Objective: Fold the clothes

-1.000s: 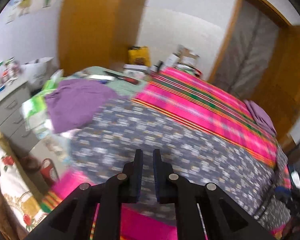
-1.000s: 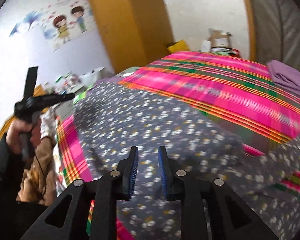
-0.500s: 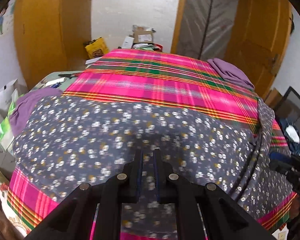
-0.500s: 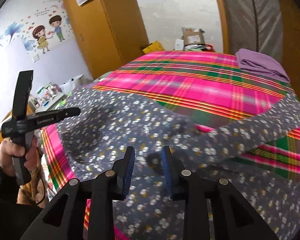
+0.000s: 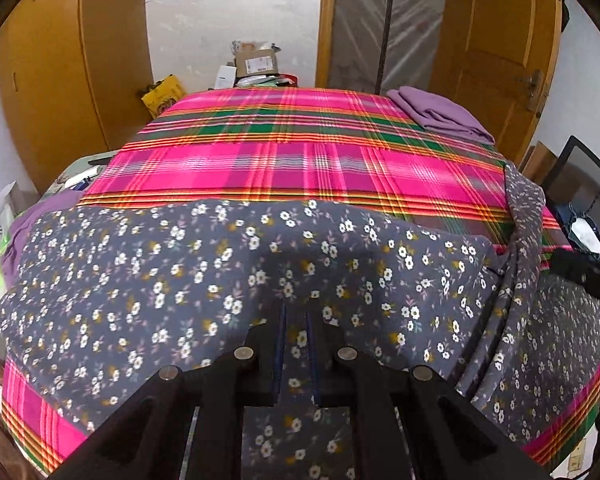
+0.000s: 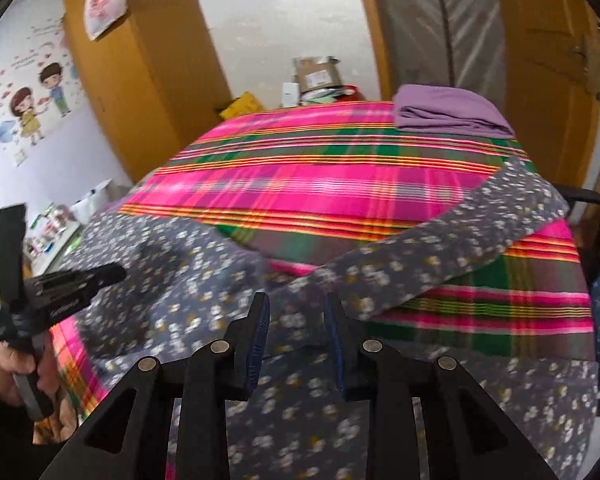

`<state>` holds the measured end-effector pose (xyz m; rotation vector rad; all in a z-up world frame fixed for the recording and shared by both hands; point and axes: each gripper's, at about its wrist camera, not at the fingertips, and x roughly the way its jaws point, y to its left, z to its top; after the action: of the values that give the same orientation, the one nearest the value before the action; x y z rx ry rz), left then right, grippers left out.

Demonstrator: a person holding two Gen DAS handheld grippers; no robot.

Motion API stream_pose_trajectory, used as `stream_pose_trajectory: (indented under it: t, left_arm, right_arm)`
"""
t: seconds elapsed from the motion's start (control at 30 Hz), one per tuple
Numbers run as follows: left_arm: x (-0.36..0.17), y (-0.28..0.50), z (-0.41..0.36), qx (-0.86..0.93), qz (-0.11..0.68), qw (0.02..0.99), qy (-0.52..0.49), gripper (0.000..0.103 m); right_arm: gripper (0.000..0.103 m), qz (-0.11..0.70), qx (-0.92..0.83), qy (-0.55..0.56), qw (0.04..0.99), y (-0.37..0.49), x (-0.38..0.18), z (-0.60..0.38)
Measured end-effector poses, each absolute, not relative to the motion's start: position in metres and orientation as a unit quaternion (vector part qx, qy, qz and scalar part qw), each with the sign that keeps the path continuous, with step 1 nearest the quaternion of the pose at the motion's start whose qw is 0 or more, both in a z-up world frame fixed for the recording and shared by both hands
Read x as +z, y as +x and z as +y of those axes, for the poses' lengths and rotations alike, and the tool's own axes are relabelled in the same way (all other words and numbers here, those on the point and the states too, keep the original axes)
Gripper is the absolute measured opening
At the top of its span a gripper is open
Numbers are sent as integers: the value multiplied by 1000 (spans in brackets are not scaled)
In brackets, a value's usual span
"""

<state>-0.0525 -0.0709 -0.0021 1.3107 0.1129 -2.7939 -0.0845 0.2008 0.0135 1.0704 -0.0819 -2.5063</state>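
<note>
A grey-blue floral garment lies spread over the near half of the bed, on a pink plaid sheet. One long sleeve stretches toward the bed's right edge. My left gripper hovers over the garment's middle with a narrow gap between its pads and nothing clamped. From the right wrist view the left gripper is held by a hand, clear above the cloth. My right gripper stands open over the base of the sleeve, with blurred floral cloth beneath it and not pinched.
A folded purple garment rests at the bed's far right corner. More purple cloth shows at the bed's left side. Boxes are piled beyond the far end. A wooden wardrobe stands left, a door right, and a dark chair beside the bed.
My left gripper has swung right from the bed's left edge to over the garment's middle and rolled level. My right gripper has shifted right toward the sleeve, its gap slightly wider.
</note>
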Motion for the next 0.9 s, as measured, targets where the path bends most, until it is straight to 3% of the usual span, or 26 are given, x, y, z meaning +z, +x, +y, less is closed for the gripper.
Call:
stream_pose_trajectory:
  t: [0.3,0.43,0.9]
  left_arm:
    - [-16,-61,-71,-899,40,26,436,9]
    - [-19,-61,-72,-898,43,24,437,9]
    - [-19,-61,-73,-899,47,12,434,9]
  right_arm:
    - [29,-18,-908,398,131,-121,13,212]
    - [36,-9,-908,407,96,-140,14,218]
    - [37,25,-883,468,40,-187,-15,203]
